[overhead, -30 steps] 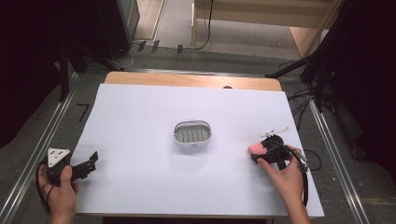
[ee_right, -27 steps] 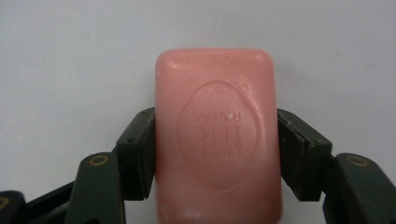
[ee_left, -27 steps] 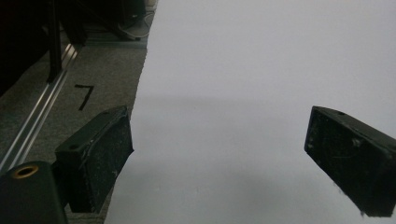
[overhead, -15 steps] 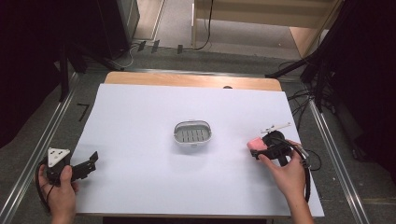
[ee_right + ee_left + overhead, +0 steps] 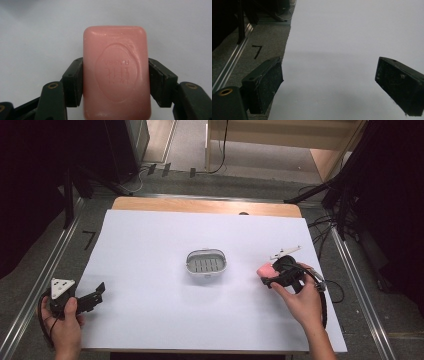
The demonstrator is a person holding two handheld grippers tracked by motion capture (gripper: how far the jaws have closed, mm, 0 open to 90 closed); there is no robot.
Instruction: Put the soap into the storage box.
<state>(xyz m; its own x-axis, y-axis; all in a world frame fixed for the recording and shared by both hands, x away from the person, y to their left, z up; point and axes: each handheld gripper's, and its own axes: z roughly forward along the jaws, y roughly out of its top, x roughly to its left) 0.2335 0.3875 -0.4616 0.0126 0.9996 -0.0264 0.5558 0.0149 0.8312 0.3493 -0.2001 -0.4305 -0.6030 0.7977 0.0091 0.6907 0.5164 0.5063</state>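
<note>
Right now the right hand-held gripper (image 5: 268,276) sits near the right edge of the white worktop (image 5: 150,245), held from below by the person's right hand (image 5: 300,300). Its jaws are closed against the two long sides of a pink bar of soap (image 5: 116,72), and the right gripper view shows the black pads pressed flat to the bar with no gap on either side. The soap's broad face is turned toward that camera and carries an oval stamped emblem (the lettering inside it is too faint to read). In the high view the soap (image 5: 266,269) shows as a small pink block at the front of the gripper, pointing toward the middle of the worktop; whether it rests on the surface or is raised off it cannot be told.

A grey oval soap dish (image 5: 206,263) with a slotted floor stands about the centre of the worktop, well apart from the soap and to its left. Just beyond the right gripper lies a small white object (image 5: 285,252), too small to identify.

Over at the near left corner, the left hand (image 5: 65,327) holds the left hand-held gripper (image 5: 98,292) above the worktop's edge. Its jaws are spread wide with nothing between them; the left gripper view shows bare white surface between the two black pads (image 5: 265,83), with grey floor and a metal rail (image 5: 229,67) off to the side.
</note>
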